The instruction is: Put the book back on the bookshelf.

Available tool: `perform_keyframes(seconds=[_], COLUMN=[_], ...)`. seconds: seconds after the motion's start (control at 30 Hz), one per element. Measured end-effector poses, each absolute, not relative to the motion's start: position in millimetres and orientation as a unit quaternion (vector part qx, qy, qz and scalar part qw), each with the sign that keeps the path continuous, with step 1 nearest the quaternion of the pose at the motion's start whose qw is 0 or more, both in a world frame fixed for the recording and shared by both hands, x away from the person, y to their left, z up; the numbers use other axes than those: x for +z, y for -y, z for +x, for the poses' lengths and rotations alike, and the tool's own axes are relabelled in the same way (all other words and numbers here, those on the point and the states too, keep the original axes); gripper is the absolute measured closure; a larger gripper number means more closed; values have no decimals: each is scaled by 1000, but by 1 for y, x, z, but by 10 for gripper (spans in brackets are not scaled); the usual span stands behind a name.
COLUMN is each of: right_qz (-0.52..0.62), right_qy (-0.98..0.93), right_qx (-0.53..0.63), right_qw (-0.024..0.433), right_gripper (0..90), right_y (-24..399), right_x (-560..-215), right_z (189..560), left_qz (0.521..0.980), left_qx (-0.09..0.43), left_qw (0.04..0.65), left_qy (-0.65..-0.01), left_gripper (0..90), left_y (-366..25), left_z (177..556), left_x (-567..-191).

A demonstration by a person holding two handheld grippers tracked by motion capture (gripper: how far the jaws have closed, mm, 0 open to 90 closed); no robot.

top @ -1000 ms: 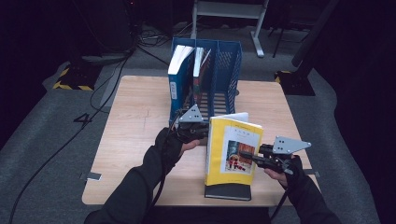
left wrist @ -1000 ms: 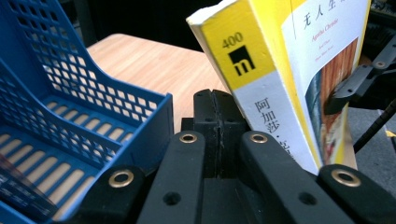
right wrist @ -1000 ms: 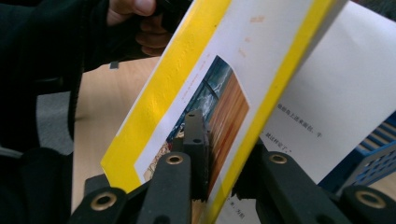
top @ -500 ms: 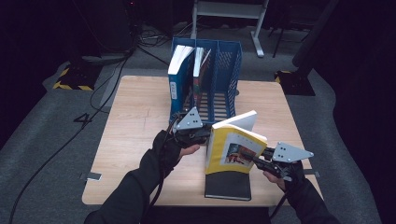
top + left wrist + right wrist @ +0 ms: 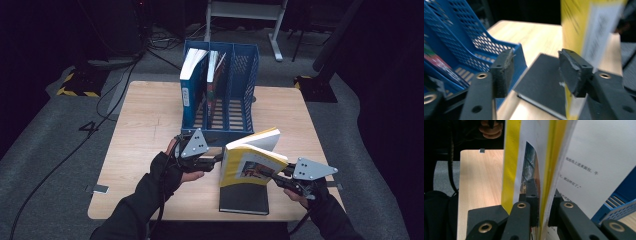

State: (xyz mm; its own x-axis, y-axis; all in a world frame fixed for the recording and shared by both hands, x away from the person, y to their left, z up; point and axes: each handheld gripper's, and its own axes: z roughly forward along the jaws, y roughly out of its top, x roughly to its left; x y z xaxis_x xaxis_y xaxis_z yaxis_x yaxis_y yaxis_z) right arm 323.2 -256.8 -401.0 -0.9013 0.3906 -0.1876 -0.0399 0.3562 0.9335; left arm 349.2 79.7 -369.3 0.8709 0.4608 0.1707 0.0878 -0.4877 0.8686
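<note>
Near the table's (image 5: 150, 120) front edge, the right gripper (image 5: 277, 175) has its jaws clenched on the front cover of a yellow book (image 5: 247, 162), which tilts above a black book (image 5: 245, 197) lying flat. The left gripper (image 5: 215, 161) sits just beside the yellow book, jaws released, perhaps brushing it. A blue rack (image 5: 235, 90) holding books stands behind.
</note>
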Motion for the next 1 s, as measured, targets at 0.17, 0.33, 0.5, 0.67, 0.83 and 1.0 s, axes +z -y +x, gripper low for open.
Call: perform_keyframes(seconds=[0.17, 0.33, 0.5, 0.67, 0.83, 1.0], right_qz=[109, 107, 104, 103, 102, 100], right_qy=[-800, -801, -802, -803, -802, -803], right_qx=[557, 557, 555, 554, 556, 554], right_qw=[194, 193, 194, 196, 194, 194], right_gripper=[847, 845, 844, 844, 842, 833], right_y=[257, 257, 258, 257, 257, 257], right_x=[-401, -401, -401, -401, -402, -401], right_z=[322, 322, 320, 320, 319, 319], left_qz=[855, 859, 863, 876, 868, 858], left_qx=[171, 132, 117, 111, 88, 90], left_qw=[462, 469, 466, 446, 468, 484], left_qy=[-161, -156, -157, -145, -143, -144], left_gripper=[397, 423, 429, 405, 370, 369], left_y=[-82, -85, -87, -85, -72, -53], left_z=[350, 350, 350, 345, 343, 347], left_x=[-387, -394, -399, -405, -410, -412])
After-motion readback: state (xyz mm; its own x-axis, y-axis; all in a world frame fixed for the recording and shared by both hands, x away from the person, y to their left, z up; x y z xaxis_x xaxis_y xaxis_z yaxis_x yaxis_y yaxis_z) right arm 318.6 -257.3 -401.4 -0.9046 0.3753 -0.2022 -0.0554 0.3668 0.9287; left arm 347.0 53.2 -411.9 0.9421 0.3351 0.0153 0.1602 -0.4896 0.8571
